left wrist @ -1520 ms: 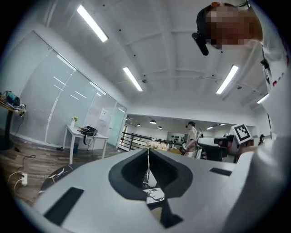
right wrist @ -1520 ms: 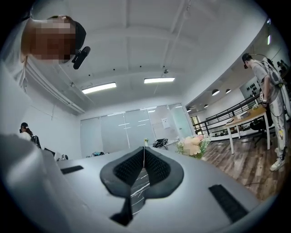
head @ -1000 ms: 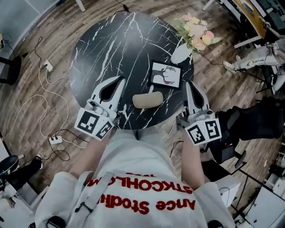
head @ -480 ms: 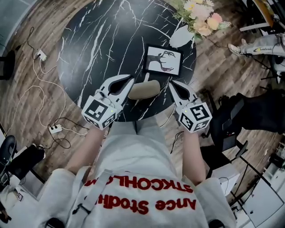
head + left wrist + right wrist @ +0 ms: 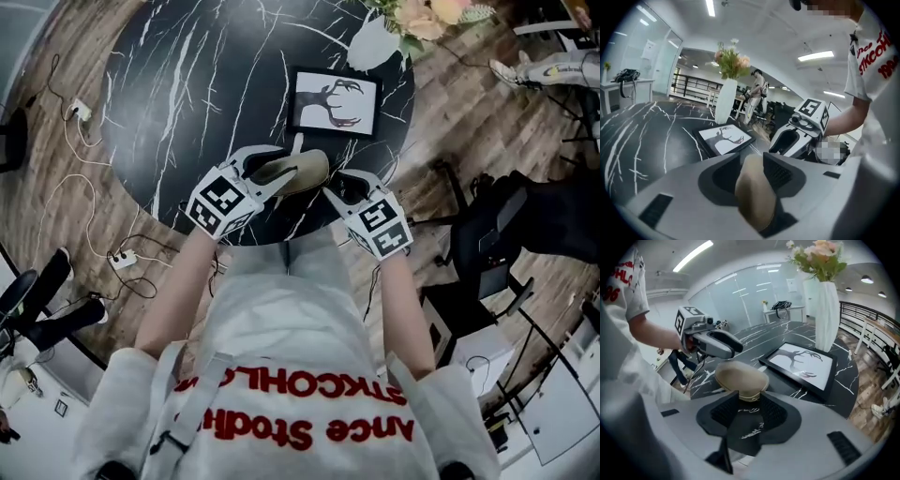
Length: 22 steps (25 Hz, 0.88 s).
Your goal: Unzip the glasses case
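Note:
The beige glasses case point(image 5: 298, 169) lies on the black marble table point(image 5: 187, 103) near its front edge. My left gripper point(image 5: 267, 169) is at the case's left end. In the left gripper view its jaws are opening, and the case point(image 5: 754, 192) reaches in between them at my left gripper point(image 5: 751, 154). My right gripper point(image 5: 337, 187) is at the right end. Its jaws are opening too, and the case point(image 5: 740, 376) sits just ahead of them at my right gripper point(image 5: 748, 393), its zipped edge at the tips.
A black-framed picture point(image 5: 335, 101) lies just behind the case. A white vase of flowers point(image 5: 375, 42) stands at the table's far right. The table's front edge runs right below both grippers. Cables and a power strip point(image 5: 120, 260) lie on the floor at left.
Both grippers have come down and inward from the table's front edge to the two ends of the case. Their jaws, together before, now stand apart.

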Tool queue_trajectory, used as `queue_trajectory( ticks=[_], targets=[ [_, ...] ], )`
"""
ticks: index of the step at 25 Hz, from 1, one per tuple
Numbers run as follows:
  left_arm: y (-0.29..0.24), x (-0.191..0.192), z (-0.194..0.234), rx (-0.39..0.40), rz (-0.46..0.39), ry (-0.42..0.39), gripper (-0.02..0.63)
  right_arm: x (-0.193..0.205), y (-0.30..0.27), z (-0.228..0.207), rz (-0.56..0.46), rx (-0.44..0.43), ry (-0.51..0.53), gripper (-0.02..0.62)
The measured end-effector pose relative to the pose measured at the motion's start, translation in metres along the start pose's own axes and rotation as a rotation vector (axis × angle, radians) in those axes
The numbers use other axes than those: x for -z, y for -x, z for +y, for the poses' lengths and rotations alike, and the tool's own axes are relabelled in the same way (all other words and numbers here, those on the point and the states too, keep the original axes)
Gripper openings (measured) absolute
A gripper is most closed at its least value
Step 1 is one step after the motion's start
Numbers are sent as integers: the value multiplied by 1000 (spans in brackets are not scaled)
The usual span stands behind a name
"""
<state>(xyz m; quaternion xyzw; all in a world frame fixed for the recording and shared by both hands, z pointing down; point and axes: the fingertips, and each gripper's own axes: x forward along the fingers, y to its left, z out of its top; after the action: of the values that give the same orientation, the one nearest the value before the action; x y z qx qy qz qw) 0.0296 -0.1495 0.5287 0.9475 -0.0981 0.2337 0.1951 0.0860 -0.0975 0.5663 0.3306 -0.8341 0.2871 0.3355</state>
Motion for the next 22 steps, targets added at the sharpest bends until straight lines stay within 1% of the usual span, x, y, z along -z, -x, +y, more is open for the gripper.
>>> queue_trajectory(
  ticks=[2,4,7,9,11,12,15,17,19,21,22],
  targets=[
    [-9,15,0,36,68,20,166,11,-10,3,76,-10,57,152],
    [-13,23,3,53,97,42,189,16,-18,4,125,-9,110,161],
    [-12,24,9,55,97,91,193,13,-24,2,135,-19,132,178],
    [-11,25,8,58,103,104,193,11,-25,1,138,-22,144,182],
    [-9,31,1,76,136,106,193,9,-26,-1,152,-23,178,186],
    [-8,34,-2,82,152,101,206,8,-27,-2,162,-24,201,192],
    [-4,40,-9,72,171,83,229,4,-29,-5,181,-34,279,207],
    [-1,43,-9,56,174,94,229,3,-30,-3,189,-59,323,207],
    [0,46,-7,41,180,111,230,10,-32,0,224,-108,355,207],
    [0,47,-4,46,180,142,229,19,-33,3,271,-142,413,199],
    [0,47,-3,54,178,162,230,21,-34,3,278,-139,449,193]
  ],
)
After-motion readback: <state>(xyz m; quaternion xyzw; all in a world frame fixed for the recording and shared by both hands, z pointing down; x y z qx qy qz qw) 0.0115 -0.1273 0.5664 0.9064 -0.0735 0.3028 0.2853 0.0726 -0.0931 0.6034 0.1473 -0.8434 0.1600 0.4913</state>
